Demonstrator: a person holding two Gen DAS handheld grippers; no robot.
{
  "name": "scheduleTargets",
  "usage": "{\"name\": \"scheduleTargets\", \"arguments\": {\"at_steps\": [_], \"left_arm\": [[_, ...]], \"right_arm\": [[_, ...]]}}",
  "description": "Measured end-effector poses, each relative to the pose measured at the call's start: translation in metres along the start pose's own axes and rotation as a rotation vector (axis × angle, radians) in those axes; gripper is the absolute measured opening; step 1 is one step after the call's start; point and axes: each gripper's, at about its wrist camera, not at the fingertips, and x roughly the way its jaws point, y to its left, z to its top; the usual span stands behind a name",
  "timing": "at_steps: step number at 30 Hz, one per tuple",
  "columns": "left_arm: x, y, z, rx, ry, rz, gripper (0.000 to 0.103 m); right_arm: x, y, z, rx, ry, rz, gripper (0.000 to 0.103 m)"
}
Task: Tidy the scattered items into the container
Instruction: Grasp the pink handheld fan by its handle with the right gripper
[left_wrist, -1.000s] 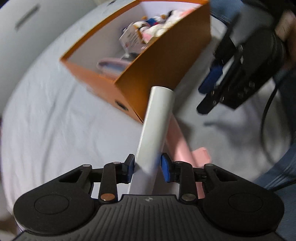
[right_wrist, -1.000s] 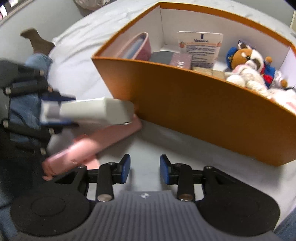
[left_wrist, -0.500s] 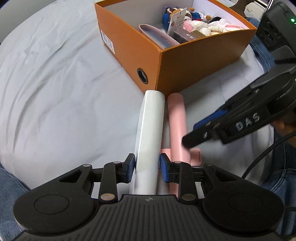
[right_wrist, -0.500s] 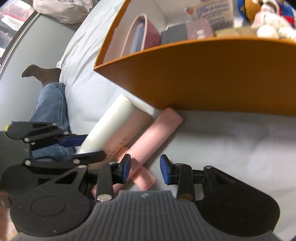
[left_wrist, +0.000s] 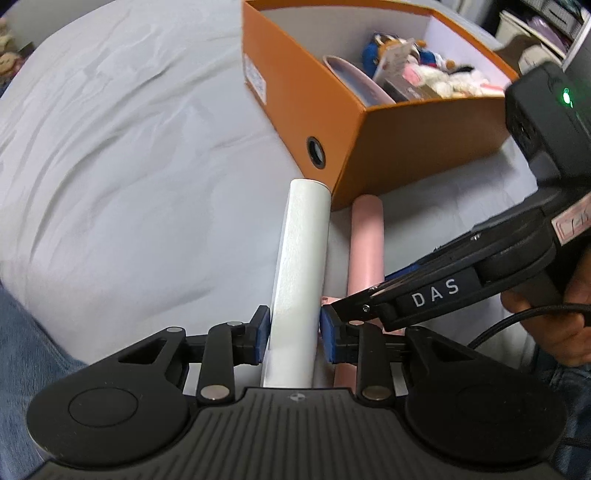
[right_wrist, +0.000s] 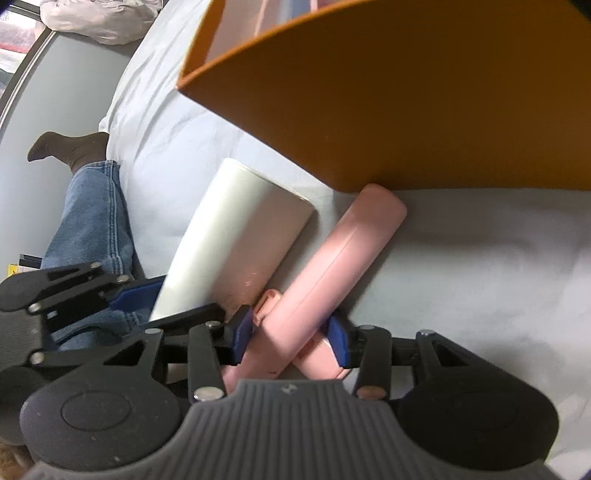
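the left gripper stays clamped on the white tube, while the right gripper has just spread its jaws around the pink case at the orange box's six o'clock, unpinched.

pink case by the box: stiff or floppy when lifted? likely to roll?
The pink case looks like rigid smooth plastic with a straight seam, so it is probably stiff. Its rounded edges and glossy skin could slip between the right gripper pads. It lies flat on the soft sheet, so rolling seems unlikely.
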Motion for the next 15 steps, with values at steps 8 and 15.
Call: {"name": "scheduleTargets", "arguments": {"at_steps": [8,15], "left_arm": [[-0.022,-0.002,-0.005,-0.088,-0.062,-0.033,0.033],[-0.008,-0.024,0.002,-0.168,-0.02,-0.084,0.033]], "right_arm": [[-0.029,-0.008,-0.01,-0.056,-0.029,-0.09,0.038],[-0.067,-0.026,-0.018,-0.213,-0.027,-0.252,0.037]]}}
